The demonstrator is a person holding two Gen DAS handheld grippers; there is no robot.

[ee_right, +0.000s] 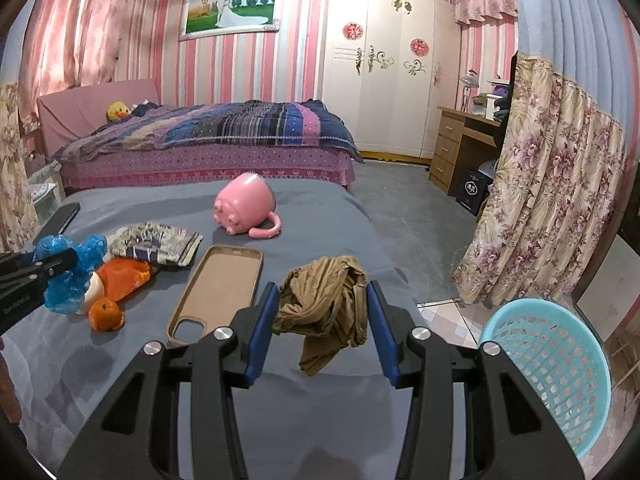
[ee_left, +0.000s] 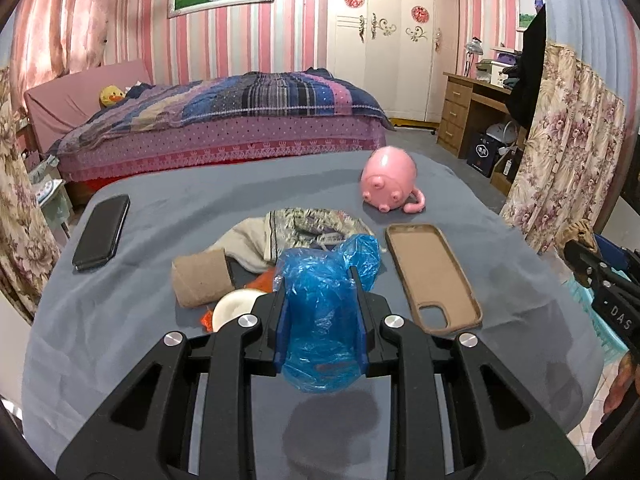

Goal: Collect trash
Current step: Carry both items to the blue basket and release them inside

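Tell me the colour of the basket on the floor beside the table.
The basket is light turquoise blue, with a lattice of small holes. It shows best in the right wrist view.

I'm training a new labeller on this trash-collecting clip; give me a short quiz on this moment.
1. What does the left gripper hold?
2. True or false: the pink pig mug stands upright.
3. The light blue basket is: A) on the grey table; B) on the floor at its right; C) on the bed.

Key:
1. A crumpled blue plastic bag; the right gripper holds brown fabric.
2. False; it lies on its side.
3. B.
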